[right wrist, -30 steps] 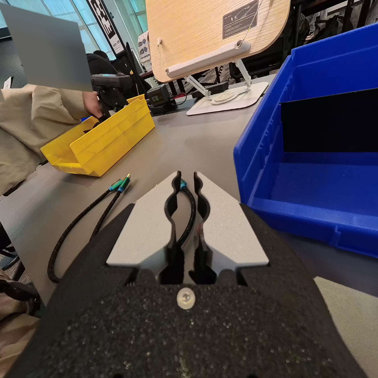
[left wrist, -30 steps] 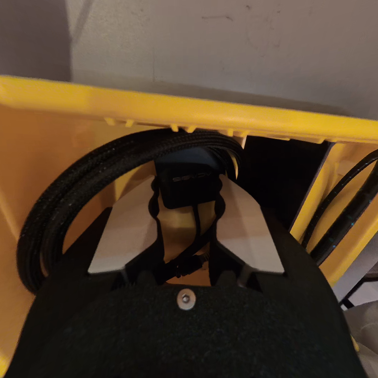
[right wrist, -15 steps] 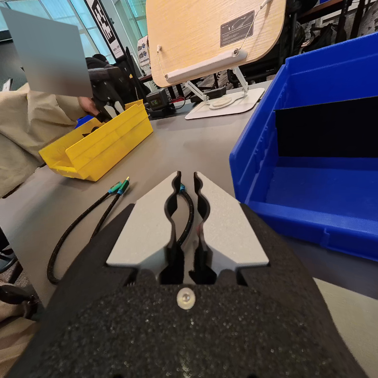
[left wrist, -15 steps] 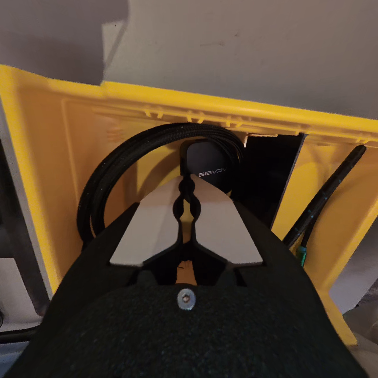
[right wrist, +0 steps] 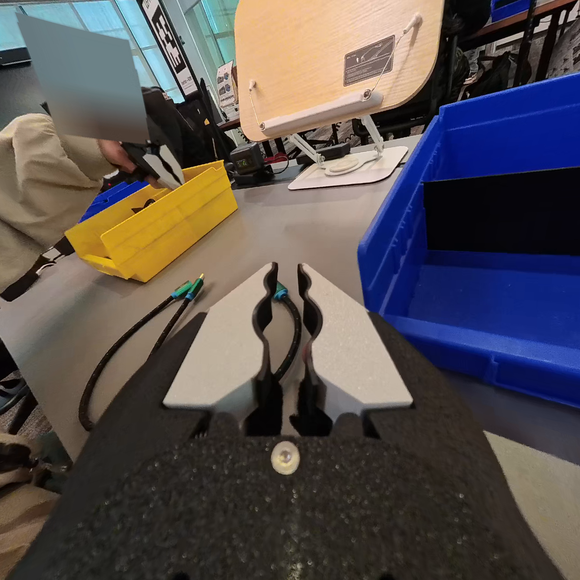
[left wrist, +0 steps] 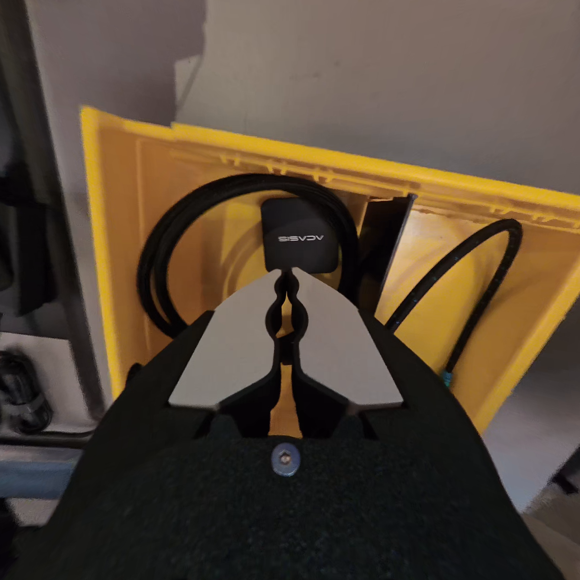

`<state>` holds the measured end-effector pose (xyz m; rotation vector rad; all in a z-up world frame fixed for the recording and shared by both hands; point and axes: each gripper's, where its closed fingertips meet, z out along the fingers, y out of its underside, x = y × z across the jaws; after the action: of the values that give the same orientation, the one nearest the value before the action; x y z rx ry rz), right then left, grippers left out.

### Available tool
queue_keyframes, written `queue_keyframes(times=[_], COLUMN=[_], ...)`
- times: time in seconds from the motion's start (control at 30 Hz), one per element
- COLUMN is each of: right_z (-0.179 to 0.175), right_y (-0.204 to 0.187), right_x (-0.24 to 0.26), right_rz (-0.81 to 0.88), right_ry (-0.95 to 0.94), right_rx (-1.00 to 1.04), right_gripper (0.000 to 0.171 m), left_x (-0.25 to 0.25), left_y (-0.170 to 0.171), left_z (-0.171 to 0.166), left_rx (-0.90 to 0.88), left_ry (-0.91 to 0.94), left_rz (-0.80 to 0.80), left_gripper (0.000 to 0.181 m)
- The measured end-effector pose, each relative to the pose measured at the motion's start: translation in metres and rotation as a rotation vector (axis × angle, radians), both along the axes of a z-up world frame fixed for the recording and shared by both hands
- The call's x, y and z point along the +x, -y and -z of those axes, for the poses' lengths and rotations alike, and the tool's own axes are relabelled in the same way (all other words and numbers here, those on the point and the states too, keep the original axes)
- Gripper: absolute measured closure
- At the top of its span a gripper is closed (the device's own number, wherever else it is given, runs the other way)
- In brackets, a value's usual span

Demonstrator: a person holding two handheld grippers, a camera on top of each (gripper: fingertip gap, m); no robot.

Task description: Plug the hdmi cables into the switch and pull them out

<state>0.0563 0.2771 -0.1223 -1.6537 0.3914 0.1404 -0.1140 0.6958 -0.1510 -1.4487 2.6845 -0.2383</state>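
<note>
In the left wrist view my left gripper (left wrist: pixel 287 276) is shut on the near edge of the black switch (left wrist: pixel 299 238), where a thin black lead leaves it. It holds the switch above the yellow bin (left wrist: pixel 119 251). A coiled black braided cable (left wrist: pixel 157 266) lies in the bin around the switch. Another braided cable (left wrist: pixel 489 282) with a teal plug lies in the right compartment. In the right wrist view my right gripper (right wrist: pixel 287 270) hovers over the grey table, jaws a little apart. A cable with a teal plug (right wrist: pixel 281 290) shows in the gap. Two more cables (right wrist: pixel 188 288) lie to the left.
A black divider (left wrist: pixel 383 251) splits the yellow bin (right wrist: pixel 163 232). A person's hand holds the left gripper (right wrist: pixel 175 182) over it. A large blue bin (right wrist: pixel 408 329) stands close on the right. A wooden board on a white stand (right wrist: pixel 329 62) is at the back. Spacing between my two grippers at the tips: around 45 cm.
My left gripper closed from open around the switch to shut on it, then drew back from the bin with the switch at its tips. The right gripper has barely moved.
</note>
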Motion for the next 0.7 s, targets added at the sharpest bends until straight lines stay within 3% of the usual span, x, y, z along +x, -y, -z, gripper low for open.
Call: queue_keyframes(times=[0.07,0.1,0.13,0.57,0.7], right_z=[0.001,0.001,0.001,0.004,0.006], right_y=[0.000,0.001,0.002,-0.002,-0.003], right_x=[-0.003,-0.004,-0.005,-0.005,-0.006], right_rz=[-0.010,-0.012,-0.015,-0.038,-0.049], right_ry=[0.003,0.008,0.013,-0.007,-0.018], right_rx=[-0.006,-0.008,-0.011,-0.015,-0.016], right_gripper=[0.160,0.160,0.160,0.159,0.159], left_x=[-0.009,-0.012,-0.015,-0.028,-0.029], left_y=[-0.007,-0.011,-0.012,-0.007,-0.011], left_z=[0.012,0.017,0.022,0.062,0.066], left_rx=[0.009,0.027,0.034,-0.043,-0.030], left_ry=[-0.062,-0.073,-0.078,-0.273,-0.285], left_rz=[-0.049,-0.048,-0.028,-0.081,-0.056], left_gripper=[0.176,0.160,0.157,0.153,0.171])
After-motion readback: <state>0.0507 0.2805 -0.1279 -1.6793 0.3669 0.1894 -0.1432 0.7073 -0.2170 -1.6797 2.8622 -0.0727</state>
